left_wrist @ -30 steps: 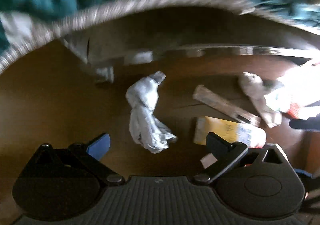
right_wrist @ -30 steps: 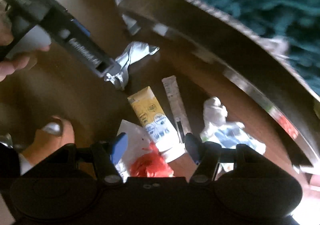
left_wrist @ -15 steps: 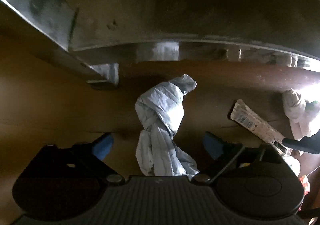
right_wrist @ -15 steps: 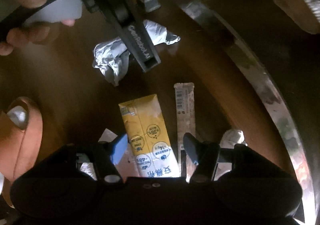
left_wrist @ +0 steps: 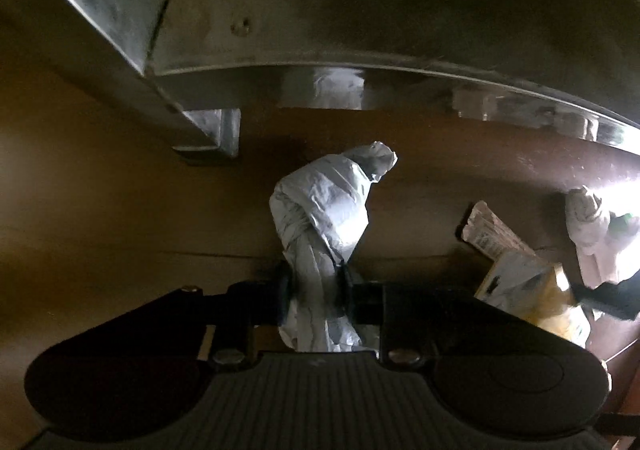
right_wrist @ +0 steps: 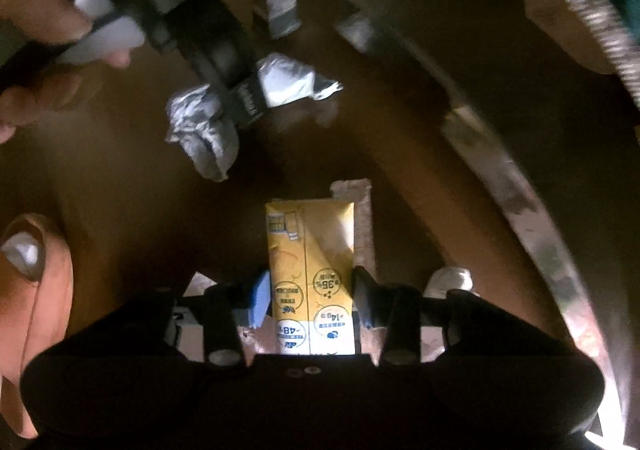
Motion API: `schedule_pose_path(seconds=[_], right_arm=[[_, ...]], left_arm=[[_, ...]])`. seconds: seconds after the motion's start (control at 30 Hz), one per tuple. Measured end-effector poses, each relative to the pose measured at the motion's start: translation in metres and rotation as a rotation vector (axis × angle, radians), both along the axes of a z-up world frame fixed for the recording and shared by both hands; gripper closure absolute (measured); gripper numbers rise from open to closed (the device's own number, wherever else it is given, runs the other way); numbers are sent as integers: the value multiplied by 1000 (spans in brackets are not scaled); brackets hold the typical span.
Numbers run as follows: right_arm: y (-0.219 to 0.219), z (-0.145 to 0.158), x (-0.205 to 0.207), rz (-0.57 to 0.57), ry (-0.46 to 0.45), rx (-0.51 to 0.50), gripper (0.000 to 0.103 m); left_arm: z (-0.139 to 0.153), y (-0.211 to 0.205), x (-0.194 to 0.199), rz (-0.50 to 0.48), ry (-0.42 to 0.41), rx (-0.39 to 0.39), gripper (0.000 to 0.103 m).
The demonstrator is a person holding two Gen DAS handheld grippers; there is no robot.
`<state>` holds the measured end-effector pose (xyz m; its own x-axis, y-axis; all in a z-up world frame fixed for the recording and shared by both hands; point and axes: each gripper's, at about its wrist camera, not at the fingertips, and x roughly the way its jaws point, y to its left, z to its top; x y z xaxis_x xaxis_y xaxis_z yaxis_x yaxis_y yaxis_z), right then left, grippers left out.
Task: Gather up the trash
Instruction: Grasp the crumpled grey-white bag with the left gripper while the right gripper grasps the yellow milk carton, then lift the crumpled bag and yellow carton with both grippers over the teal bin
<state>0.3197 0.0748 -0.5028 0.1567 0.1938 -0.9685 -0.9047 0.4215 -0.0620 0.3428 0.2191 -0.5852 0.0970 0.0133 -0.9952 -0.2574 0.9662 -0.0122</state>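
Low, dim view under a round table, onto a smooth brown wooden floor [left_wrist: 100, 218]. Nearest in the left wrist view, the left gripper [left_wrist: 314, 290] points straight down; its dark jaws are closing and pinch the narrow waist of a crumpled white tissue wad [left_wrist: 324, 210], twisted and creased, lying near the middle of the floor. To the right lie a flat yellow carton [left_wrist: 532, 290], a long thin paper sachet [left_wrist: 492, 234] and another crumpled white wad [left_wrist: 588, 226]. Farther off, a curved shiny metal rim [left_wrist: 400, 86] and a flat metal leg [left_wrist: 100, 2] cross the view.

In the right wrist view, the right gripper [right_wrist: 308, 298], one pad blue, is closing around the glossy rectangular carton [right_wrist: 310, 270], which sits between the jaws; I cannot tell whether both pads touch it yet. The sachet [right_wrist: 362, 218] lies just beside the carton. Beyond, a person's hand [right_wrist: 44, 38] holds the other tool over the tissue [right_wrist: 208, 130].
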Motion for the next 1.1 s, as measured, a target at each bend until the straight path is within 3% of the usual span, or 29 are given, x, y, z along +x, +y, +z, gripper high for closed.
schedule_pose_path(seconds=[0.27,0.47,0.63,0.77,1.1], right_arm=[[-30,67,-10,-149,-48,92,63],[-60,133,-11,-273,-44,163,63],[-98,209,-18,-405,-32,265,62],[-137,272,-27,-484,-56,330,62],[-223,395,-78,-598,-169,456,62]], left_arm=[[50,-15,-21,-149,-13,8,80],[119,-31,-31,-283,-96,-18,80],[192,-64,-44,-452,-219,-33,80],[255,-90,-50,-534,-310,-27,80],[407,-166,-87,-583,-454,1,80]])
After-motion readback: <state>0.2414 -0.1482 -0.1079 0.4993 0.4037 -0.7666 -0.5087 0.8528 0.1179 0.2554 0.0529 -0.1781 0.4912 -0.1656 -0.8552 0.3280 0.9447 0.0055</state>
